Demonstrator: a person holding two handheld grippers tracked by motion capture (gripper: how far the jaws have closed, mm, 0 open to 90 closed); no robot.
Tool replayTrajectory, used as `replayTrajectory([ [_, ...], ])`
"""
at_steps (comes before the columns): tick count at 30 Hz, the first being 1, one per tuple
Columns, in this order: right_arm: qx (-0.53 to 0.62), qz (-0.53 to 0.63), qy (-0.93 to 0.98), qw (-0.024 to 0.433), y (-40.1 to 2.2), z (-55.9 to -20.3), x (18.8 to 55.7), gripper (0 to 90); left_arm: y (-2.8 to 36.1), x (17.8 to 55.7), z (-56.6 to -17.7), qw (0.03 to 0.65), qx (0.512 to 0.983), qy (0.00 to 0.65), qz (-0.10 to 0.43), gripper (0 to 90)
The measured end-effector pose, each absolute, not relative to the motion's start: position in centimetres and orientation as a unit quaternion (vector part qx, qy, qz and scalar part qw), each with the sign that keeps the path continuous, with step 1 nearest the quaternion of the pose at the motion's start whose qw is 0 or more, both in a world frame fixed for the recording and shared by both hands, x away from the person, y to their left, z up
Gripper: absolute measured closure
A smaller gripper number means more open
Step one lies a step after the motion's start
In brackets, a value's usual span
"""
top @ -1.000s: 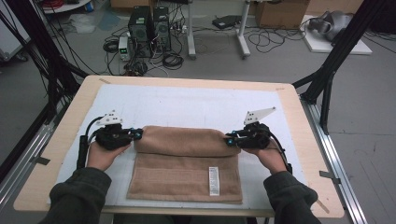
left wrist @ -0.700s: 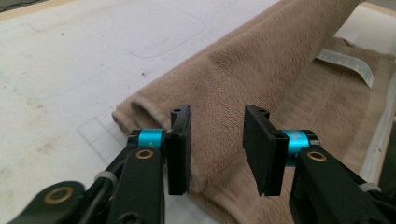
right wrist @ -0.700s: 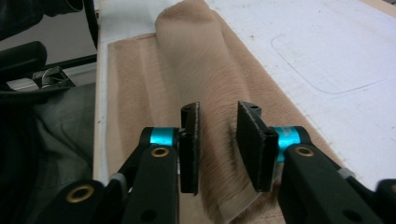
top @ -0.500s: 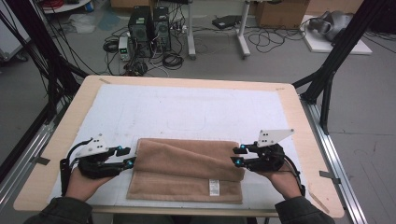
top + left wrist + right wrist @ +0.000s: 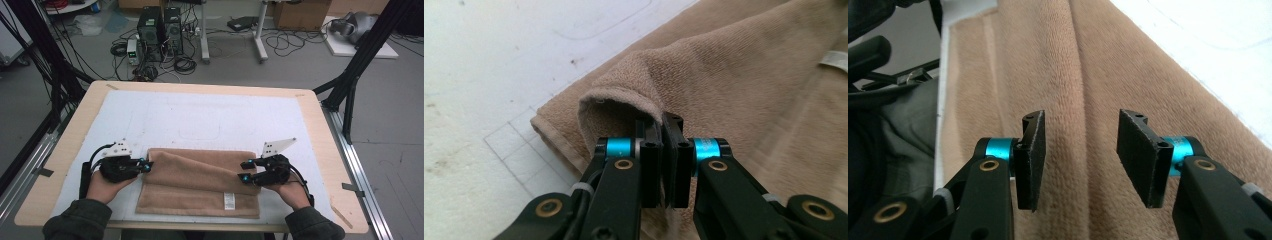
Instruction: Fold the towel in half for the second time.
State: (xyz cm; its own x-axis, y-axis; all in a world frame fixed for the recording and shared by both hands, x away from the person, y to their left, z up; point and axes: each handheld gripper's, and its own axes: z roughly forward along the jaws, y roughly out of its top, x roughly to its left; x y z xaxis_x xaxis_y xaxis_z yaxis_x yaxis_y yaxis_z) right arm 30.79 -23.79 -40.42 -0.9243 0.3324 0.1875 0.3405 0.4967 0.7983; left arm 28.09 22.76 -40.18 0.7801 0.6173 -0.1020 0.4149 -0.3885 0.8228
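The towel (image 5: 200,182) lies along the counter's near edge; its fold is pinched in the left gripper (image 5: 663,131) for folding — the right gripper (image 5: 1080,150) has been opening, jaws half apart, empty.

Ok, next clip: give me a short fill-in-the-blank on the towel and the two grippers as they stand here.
1. The left gripper is shut on a raised fold of the brown ____.
2. The right gripper has its jaws ____, with nothing pinched between them.
3. The towel lies on a ____ mat that covers the table.
4. The small white label sits near the towel's ____ edge, the one closest to the person.

Missing words: towel; open; white; near
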Motion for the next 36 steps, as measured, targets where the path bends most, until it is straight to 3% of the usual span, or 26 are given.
replayTrajectory([
  [2,-0.19,-0.462,-0.867,-0.001,-23.8,-39.9,30.3,53.7,23.3,27.0,-39.7,0.466,0.823,0.305,0.111,85.8],
  [6,-0.184,-0.468,-0.864,-0.016,-24.0,-39.0,29.5,53.5,25.0,24.2,-38.3,0.48,0.818,0.296,0.119,74.9],
  [8,-0.186,-0.468,-0.864,-0.02,-24.1,-38.8,29.4,53.5,25.6,23.7,-37.6,0.477,0.815,0.302,0.13,67.8],
  [11,-0.187,-0.462,-0.867,-0.019,-24.0,-39.0,29.5,53.3,25.9,23.8,-37.1,0.478,0.812,0.304,0.138,64.0],
  [23,-0.169,-0.412,-0.895,0.002,-23.7,-41.6,28.4,59.4,21.9,25.8,-41.3,0.443,0.839,0.297,0.106,62.1],
  [28,-0.178,-0.406,-0.896,0.002,-24.2,-43.3,27.6,59.9,21.3,25.0,-43.3,0.408,0.859,0.292,0.101,56.3],
  [30,-0.18,-0.413,-0.893,-0.003,-24.3,-43.6,27.3,62.1,21.3,24.5,-43.8,0.414,0.855,0.294,0.108,57.1],
  [34,-0.177,-0.408,-0.896,-0.007,-23.7,-43.8,27.1,81.4,21.0,24.5,-43.8,0.418,0.851,0.298,0.112,82.9],
  [36,-0.169,-0.399,-0.901,-0.015,-23.4,-43.3,27.2,83.5,21.1,24.3,-43.3,0.422,0.849,0.293,0.123,85.3],
])
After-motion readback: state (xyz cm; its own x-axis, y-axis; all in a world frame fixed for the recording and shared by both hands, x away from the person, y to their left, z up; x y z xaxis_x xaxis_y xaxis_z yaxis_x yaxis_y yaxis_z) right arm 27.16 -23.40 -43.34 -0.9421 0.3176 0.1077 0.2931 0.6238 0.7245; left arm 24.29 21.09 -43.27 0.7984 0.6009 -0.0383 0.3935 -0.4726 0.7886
